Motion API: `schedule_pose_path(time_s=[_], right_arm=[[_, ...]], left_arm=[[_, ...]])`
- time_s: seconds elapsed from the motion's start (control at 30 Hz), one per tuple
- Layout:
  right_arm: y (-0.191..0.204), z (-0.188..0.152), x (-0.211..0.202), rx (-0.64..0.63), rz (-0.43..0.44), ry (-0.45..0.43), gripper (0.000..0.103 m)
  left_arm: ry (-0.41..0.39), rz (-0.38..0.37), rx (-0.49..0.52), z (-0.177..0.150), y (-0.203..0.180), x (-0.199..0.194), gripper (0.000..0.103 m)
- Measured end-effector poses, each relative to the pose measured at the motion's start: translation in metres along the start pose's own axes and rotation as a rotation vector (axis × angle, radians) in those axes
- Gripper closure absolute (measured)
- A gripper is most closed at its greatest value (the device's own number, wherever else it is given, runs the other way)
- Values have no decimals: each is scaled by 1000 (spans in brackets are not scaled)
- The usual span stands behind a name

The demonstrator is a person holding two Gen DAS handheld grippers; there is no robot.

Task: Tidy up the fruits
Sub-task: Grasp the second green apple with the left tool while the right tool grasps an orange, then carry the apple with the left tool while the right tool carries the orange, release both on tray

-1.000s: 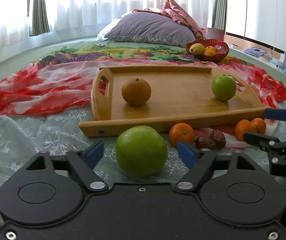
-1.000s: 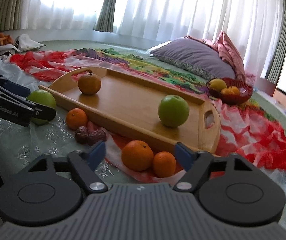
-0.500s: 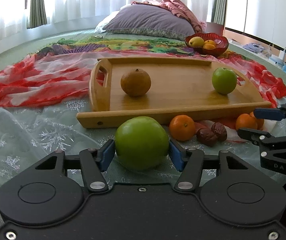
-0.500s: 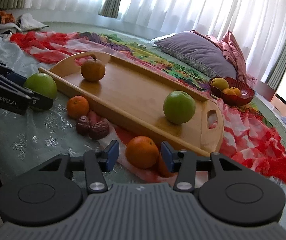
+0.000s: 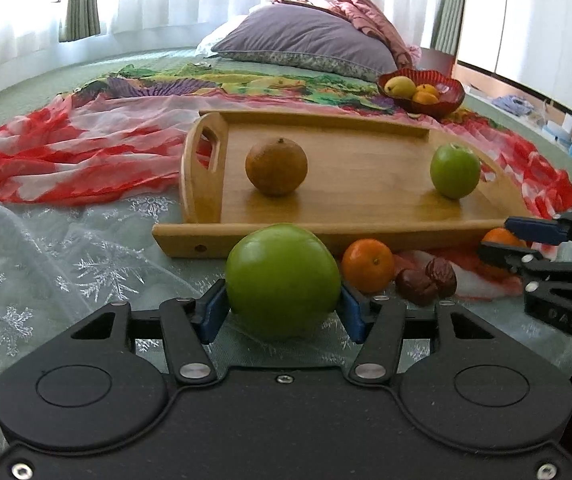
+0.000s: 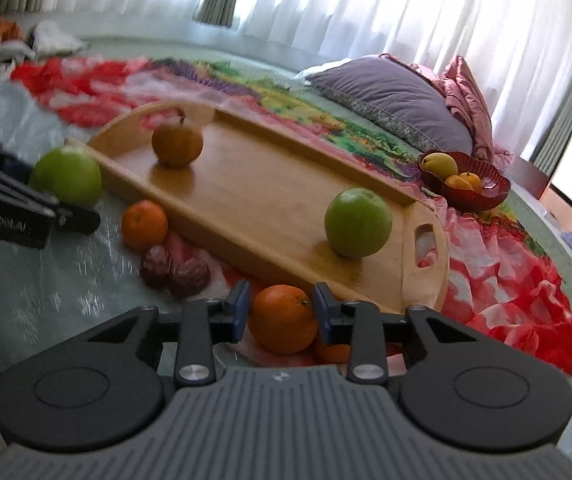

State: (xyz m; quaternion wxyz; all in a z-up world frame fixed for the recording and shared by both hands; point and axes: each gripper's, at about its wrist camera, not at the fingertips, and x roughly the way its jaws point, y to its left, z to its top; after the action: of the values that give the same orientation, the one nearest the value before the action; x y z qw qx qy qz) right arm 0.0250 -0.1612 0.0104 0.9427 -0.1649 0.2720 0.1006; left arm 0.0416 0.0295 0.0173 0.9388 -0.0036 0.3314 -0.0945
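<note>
Green and firm-looking, the large apple [image 5: 282,280] sits clamped between the blue pads of the left hand-held gripper [image 5: 282,310], low over the lace-patterned cloth [image 5: 46,264] on the bed, just near of the wooden tray [image 5: 366,200]. The right hand-held gripper [image 6: 282,314] is clenched on an orange [image 6: 283,319], with a second orange [image 6: 332,350] touching it behind the right pad. Already on the tray: a brownish round fruit [image 5: 276,166] toward the left handle and a smaller green apple [image 5: 455,171] toward the right. Still loose on the bed, beside the tray's near rim, are a mandarin [image 5: 367,260] and two dark dried fruits [image 5: 428,280]. Judgement: both fruits are grasped and the step in hand is lifting them over the near rim onto the tray. To do it well, raise each fruit clear of the rim before moving forward, since the rim stands directly in the path and a low carry would strike it. The tray's middle is open between the two resting fruits, offering ample room; set down gently, as round fruit may roll on the smooth wood. The right lift risks nudging the adjoining orange. The two tools are near each other, so staggered moves would avoid a clash. A red bowl [image 5: 426,94] of fruit lies far right, well apart.
</note>
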Motion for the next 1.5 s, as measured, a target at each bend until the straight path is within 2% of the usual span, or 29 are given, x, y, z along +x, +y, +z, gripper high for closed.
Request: schedule_pose_path(time_s=[0.23, 0.47, 0.63, 0.77, 0.83, 0.93, 1.1, 1.5], right_arm=[[-30, 23, -15, 114, -28, -83, 64], [-75, 59, -6, 237, -41, -111, 64], [-113, 85, 20, 369, -14, -67, 64], [-140, 101, 53, 488, 16, 2, 64], [-147, 104, 71, 530, 28, 41, 64], [-152, 106, 98, 564, 48, 97, 64], [-148, 101, 132, 580, 31, 165, 64], [-133, 96, 165, 550, 41, 234, 64]], left_arm=[[-45, -1, -1, 21, 1, -8, 48], [-116, -14, -12, 74, 5, -9, 48], [-130, -6, -20, 122, 8, 10, 48], [-75, -32, -64, 152, 14, 44, 48], [-37, -23, -73, 161, 15, 65, 48], [11, 11, -75, 166, 14, 93, 48], [83, 35, -86, 161, 16, 129, 48], [123, 68, -50, 150, 11, 152, 48]])
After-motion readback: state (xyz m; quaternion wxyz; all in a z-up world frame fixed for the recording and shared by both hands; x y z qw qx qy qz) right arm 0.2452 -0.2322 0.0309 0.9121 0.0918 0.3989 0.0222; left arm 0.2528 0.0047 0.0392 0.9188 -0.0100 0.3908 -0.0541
